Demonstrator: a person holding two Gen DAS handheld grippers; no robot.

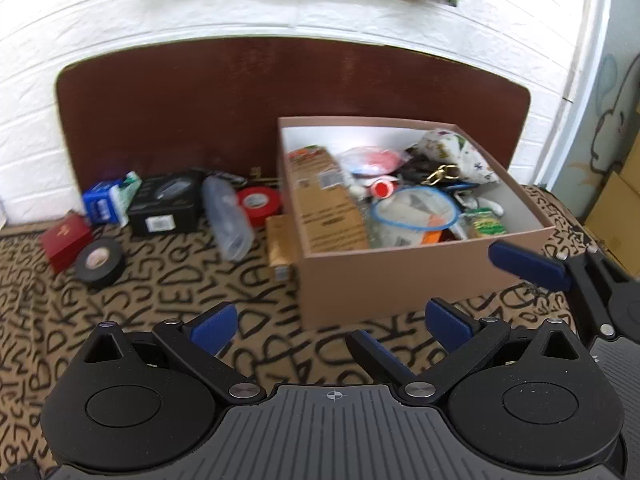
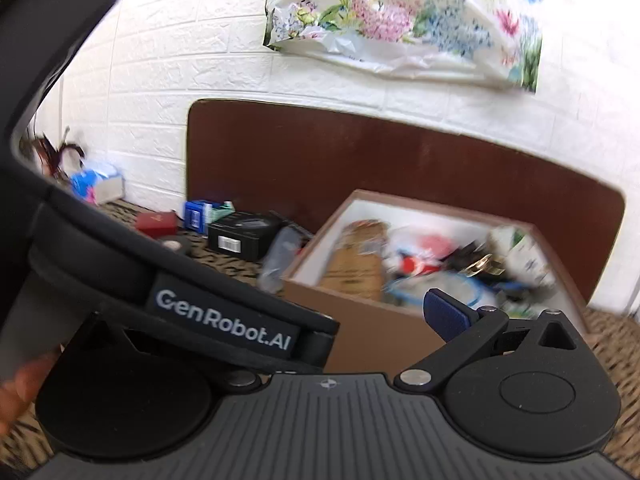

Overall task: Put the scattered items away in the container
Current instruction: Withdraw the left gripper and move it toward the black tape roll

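Note:
A tan cardboard box point(image 1: 380, 280) full of mixed items stands on the letter-print cover, right of centre. To its left lie a red case point(image 1: 66, 238), a black tape roll point(image 1: 100, 260), a blue and green carton point(image 1: 104, 202), a black box point(image 1: 166, 204), a clear plastic bottle point(image 1: 228, 218), a red tape roll point(image 1: 260, 202) and a tan packet point(image 1: 280, 246) against the box wall. My left gripper point(image 1: 331, 326) is open and empty, short of the box's near-left corner. My right gripper point(image 2: 336, 320) faces the box point(image 2: 372, 332). One of its fingers point(image 2: 446, 316) stands wide out; the left gripper's body hides the other.
A brown headboard point(image 1: 200, 100) and a white brick wall close off the back. A floral plastic bag point(image 2: 400, 20) hangs on the wall above. Cardboard cartons point(image 1: 616, 200) stand off the right edge. A person's hand point(image 2: 20, 384) shows at the lower left.

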